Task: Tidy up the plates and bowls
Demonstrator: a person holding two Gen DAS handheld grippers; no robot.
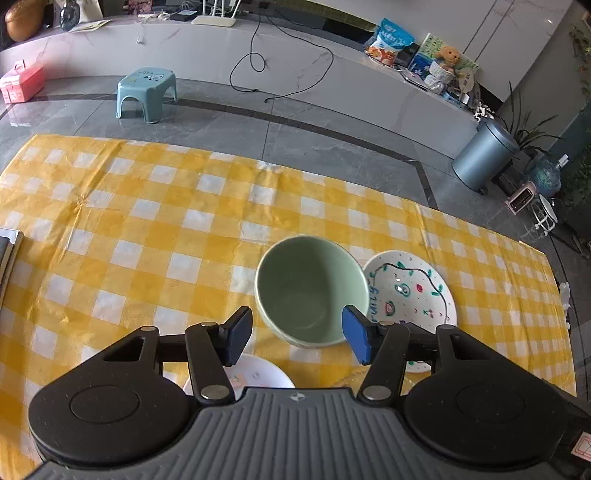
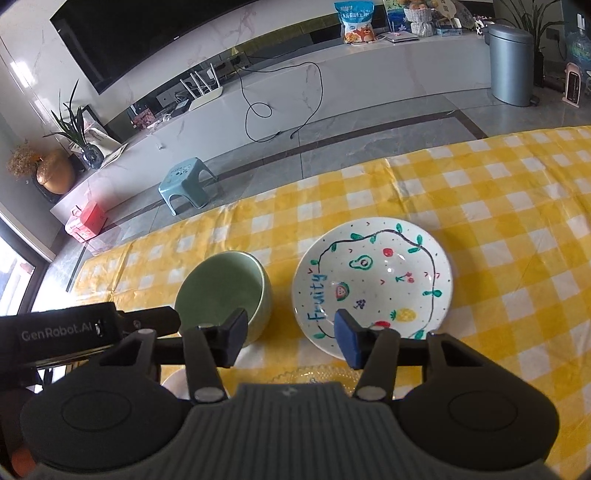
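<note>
The left gripper [image 1: 297, 334] gapes wide before the green bowl [image 1: 312, 291], the fruit plate [image 2: 373, 277] just right of it (another white plate [image 1: 255, 373] beneath), while the right gripper [image 2: 291, 334] hangs half-open, empty.

"Fruity" in blue handwriting on the white fruit-pattern plate [image 2: 373, 280], left inner side, letters running up along the rim. "GenRobot.AI" in grey print on the black housing of the left tool [image 2: 59, 334], seen in right wrist view. Blue snack bag [image 2: 356, 22] on the TV counter carries print, too small to read. Same plate lettering in left wrist view only partly legible.
</note>
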